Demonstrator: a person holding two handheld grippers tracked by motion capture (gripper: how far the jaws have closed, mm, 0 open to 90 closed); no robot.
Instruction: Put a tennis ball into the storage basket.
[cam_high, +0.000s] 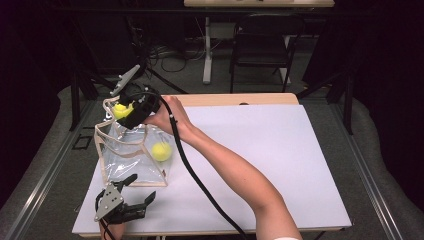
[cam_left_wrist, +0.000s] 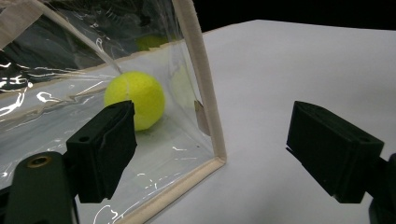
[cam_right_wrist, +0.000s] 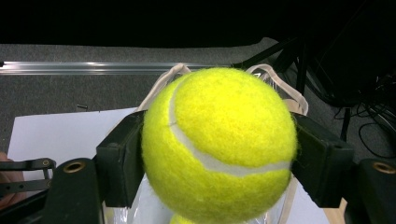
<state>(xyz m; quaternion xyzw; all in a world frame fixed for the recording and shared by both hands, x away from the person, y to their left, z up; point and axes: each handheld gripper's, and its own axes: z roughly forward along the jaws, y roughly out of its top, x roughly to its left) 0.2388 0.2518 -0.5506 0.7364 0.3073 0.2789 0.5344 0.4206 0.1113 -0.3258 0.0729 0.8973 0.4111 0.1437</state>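
A tennis ball (cam_right_wrist: 218, 144) is gripped by the right hand-held gripper (cam_high: 131, 111) above the mouth of the clear bag (cam_high: 131, 159), where a second ball (cam_high: 161, 151) already lies. The drop appears next: jaws released once centred over the opening. The left hand-held gripper (cam_high: 129, 199) waits open beside the bag's corner. The white bench (cam_high: 280, 160) stands in a dark room; a chair (cam_high: 262, 45) stands behind.

Dark room, grey floor (cam_high: 190, 75), black chair (cam_high: 262, 47) behind

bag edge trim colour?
Beige trim around the clear bag; left gripper view shows it best.
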